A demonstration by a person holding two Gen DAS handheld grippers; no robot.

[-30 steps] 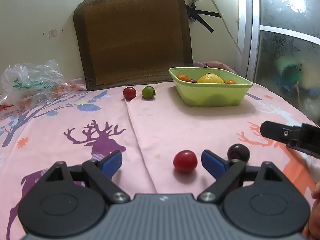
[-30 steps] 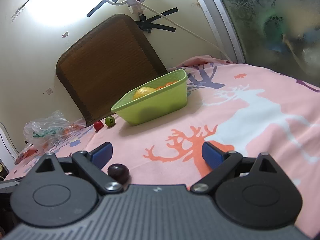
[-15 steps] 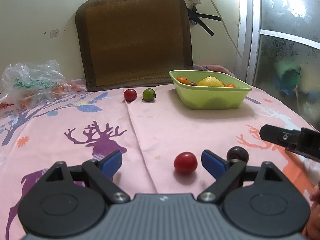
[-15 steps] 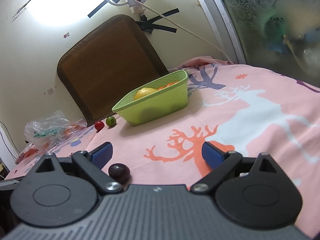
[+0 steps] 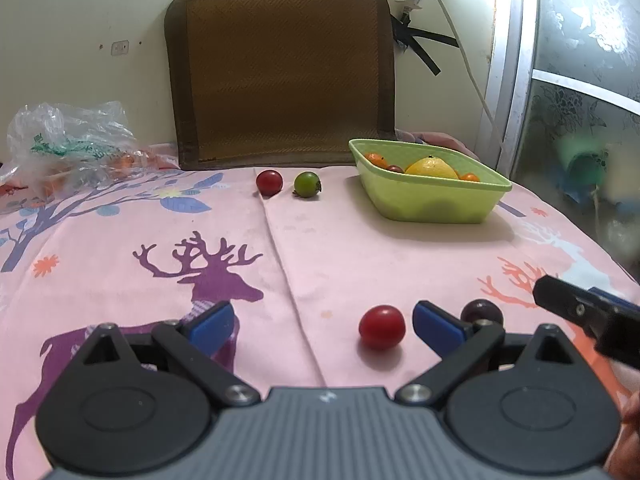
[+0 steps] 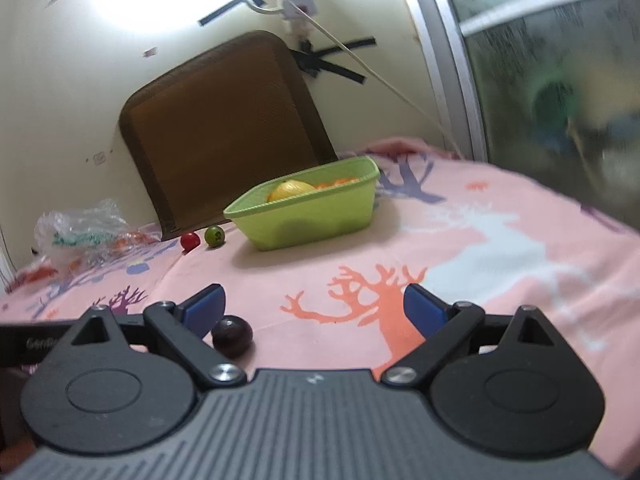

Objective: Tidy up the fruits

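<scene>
- While both of your grippers hang low over the pink cloth (image 5: 340,248), the left gripper (image 5: 322,322) has its jaws spread wide with nothing between the blue pads but cloth and a red fruit (image 5: 381,327).
- That red fruit is round, smooth and glossy; it sits on the cloth just inside the right-hand pad, not touching it as far as you can see.
- Your right gripper (image 6: 314,306) is likewise spread wide and holds nothing.
- A dark fruit (image 6: 232,336), deep purple-brown, round and shiny, lies on the cloth just inside its left-hand pad, close to it; contact cannot be judged.
- In the left wrist view the same dark fruit (image 5: 481,312) shows between your two grippers, partly hidden behind the left gripper's right finger.
- Far back, near the brown mat (image 5: 280,72) propped against the wall, a second red fruit (image 5: 269,183) and a green fruit (image 5: 307,185) sit side by side, apart from each other.
- The green basin (image 5: 432,204) stands to their right, holding a large yellow fruit (image 5: 432,169), small orange ones and one dark one.
- A crumpled clear plastic bag (image 5: 72,140) lies at the far left.
- Writing: pale lettering on a black part at the left edge of the right wrist view is cut off and not readable; the green fruit (image 6: 214,236) bears a small dark mark you cannot make out.
</scene>
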